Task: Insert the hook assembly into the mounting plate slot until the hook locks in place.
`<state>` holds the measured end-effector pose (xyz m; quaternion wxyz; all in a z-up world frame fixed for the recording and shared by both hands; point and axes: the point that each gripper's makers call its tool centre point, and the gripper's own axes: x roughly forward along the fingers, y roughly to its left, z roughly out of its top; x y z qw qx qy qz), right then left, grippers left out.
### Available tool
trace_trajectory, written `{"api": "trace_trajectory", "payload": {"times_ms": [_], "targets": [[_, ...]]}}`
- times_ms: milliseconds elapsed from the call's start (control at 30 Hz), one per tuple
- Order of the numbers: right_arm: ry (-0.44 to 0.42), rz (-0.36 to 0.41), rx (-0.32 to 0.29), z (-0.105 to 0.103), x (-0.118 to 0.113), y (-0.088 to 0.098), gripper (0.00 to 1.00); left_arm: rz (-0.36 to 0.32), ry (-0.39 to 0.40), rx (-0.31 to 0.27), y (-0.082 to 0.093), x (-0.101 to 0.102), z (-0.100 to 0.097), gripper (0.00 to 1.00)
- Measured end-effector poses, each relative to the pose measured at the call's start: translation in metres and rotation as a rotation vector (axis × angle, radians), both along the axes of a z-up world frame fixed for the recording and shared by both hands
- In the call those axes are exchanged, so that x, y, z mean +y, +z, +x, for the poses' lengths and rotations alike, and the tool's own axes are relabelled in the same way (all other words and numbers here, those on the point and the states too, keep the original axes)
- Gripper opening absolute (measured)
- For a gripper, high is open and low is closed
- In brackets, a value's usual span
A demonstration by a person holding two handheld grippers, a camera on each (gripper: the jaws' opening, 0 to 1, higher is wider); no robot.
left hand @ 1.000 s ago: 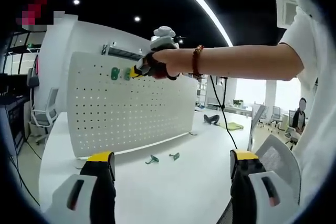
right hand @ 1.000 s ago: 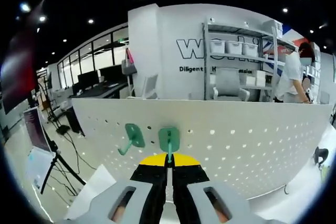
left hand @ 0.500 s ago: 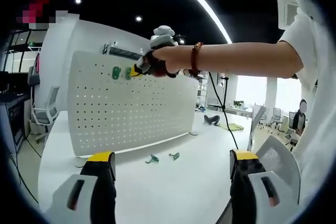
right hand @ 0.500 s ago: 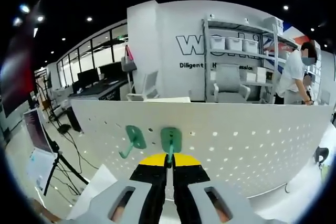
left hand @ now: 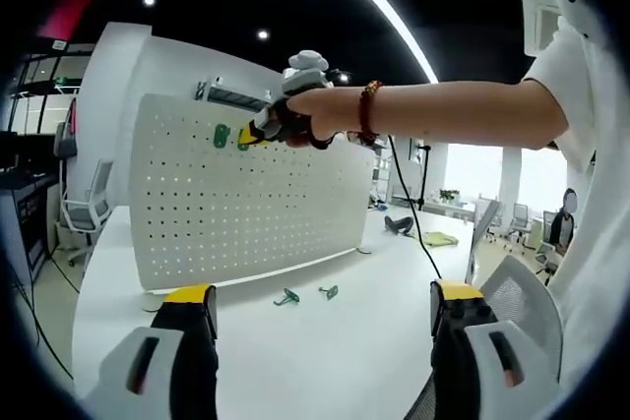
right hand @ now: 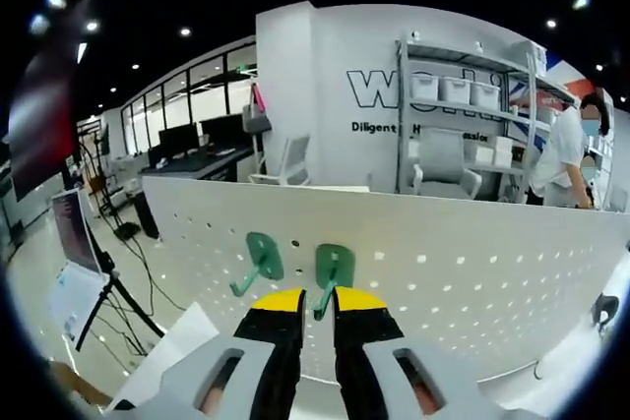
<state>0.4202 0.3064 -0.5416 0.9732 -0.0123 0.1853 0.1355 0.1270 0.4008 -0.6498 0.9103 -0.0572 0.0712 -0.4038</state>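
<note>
A white worktop (left hand: 325,341) carries an upright white pegboard panel (left hand: 197,213), which serves as the mounting plate. Two green hooks sit high on the panel, side by side. In the right gripper view, the left-hand hook (right hand: 258,261) hangs seated with its prong angled down and to the left. The second hook (right hand: 332,272) sits just beside it, with its back plate flat against the panel.

The right gripper (right hand: 318,304) is level with this second hook. Its yellow-tipped jaws stand slightly apart, with the hook's prong in the gap between them; whether the pads touch the prong cannot be told. In the left gripper view, the person's arm reaches across to the panel's top edge, placing the right gripper at the hooks. The left gripper (left hand: 320,327) hangs low over the worktop, jaws wide apart and holding nothing.

Two spare green hooks (left hand: 305,295) lie on the worktop near the foot of the panel.

Judged step: insertion of the second hook is at or near completion, and the grip appears relaxed. The next move calls for confirming that the hook is locked, then a straight withdrawal along the prong without dragging it out.
</note>
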Motion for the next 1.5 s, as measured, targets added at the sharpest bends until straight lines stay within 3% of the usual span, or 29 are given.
{"api": "trace_trajectory", "payload": {"times_ms": [333, 633, 1167, 1500], "targets": [[0.038, -0.032, -0.044, -0.01, 0.0, 0.002, 0.28, 0.014, -0.024, -0.006, 0.006, -0.003, -0.005, 0.92], [0.068, -0.011, -0.064, -0.035, -0.008, 0.001, 0.31, 0.035, -0.042, -0.008, 0.012, -0.006, -0.014, 0.92], [0.154, 0.011, -0.073, -0.079, -0.044, -0.016, 0.3, 0.062, -0.023, -0.008, 0.024, -0.047, -0.025, 0.91], [0.156, 0.037, -0.046, -0.101, -0.08, -0.038, 0.3, 0.076, -0.036, -0.005, 0.026, -0.072, -0.029, 0.91]]}}
